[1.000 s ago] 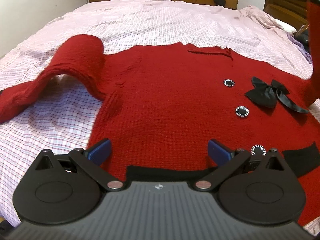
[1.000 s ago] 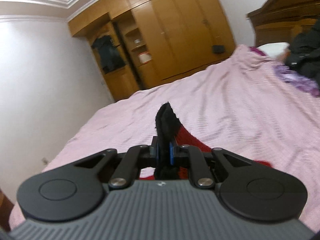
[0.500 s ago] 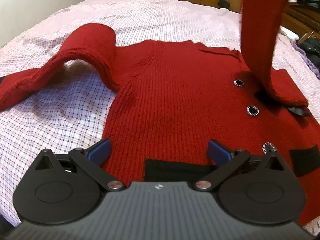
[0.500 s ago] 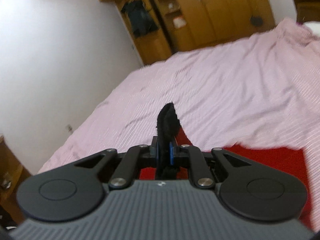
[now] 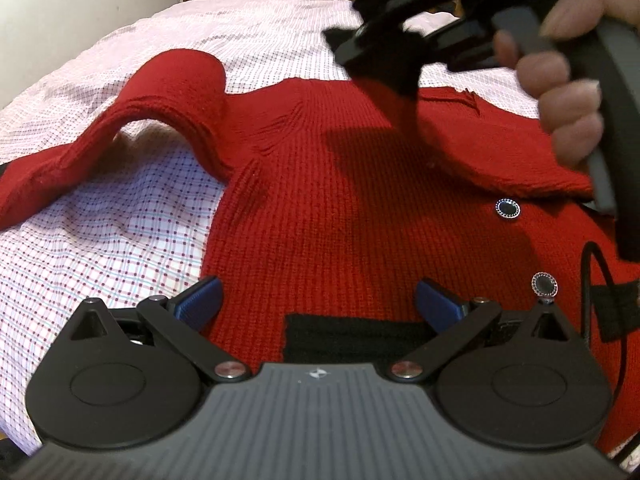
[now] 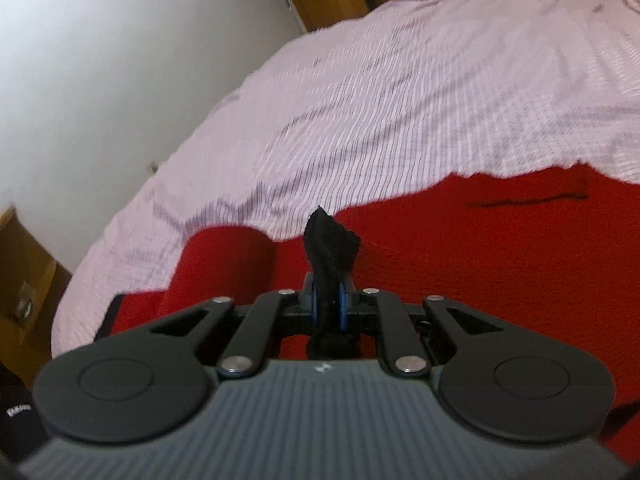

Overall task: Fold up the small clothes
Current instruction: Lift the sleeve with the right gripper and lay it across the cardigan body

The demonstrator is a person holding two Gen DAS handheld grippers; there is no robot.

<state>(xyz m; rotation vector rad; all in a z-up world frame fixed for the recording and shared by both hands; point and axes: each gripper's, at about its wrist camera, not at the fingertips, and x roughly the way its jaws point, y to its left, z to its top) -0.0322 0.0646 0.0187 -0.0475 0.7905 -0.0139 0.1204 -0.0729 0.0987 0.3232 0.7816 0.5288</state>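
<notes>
A red sweater (image 5: 340,200) lies spread on the bed (image 5: 120,240), filling the frame's centre. The left tongs (image 5: 318,300) stand apart over its black hem (image 5: 352,340). The right tongs (image 6: 328,308), upper right in the left view, pinch the black cuff (image 6: 330,248), blocking the collar; buttons (image 5: 507,209) show lower right.

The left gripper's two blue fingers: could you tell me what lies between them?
In the left wrist view, the left gripper stands open over the red sweater; between its fingers lie red knit and the sweater's black hem band, with neither finger pressing on them.
</notes>
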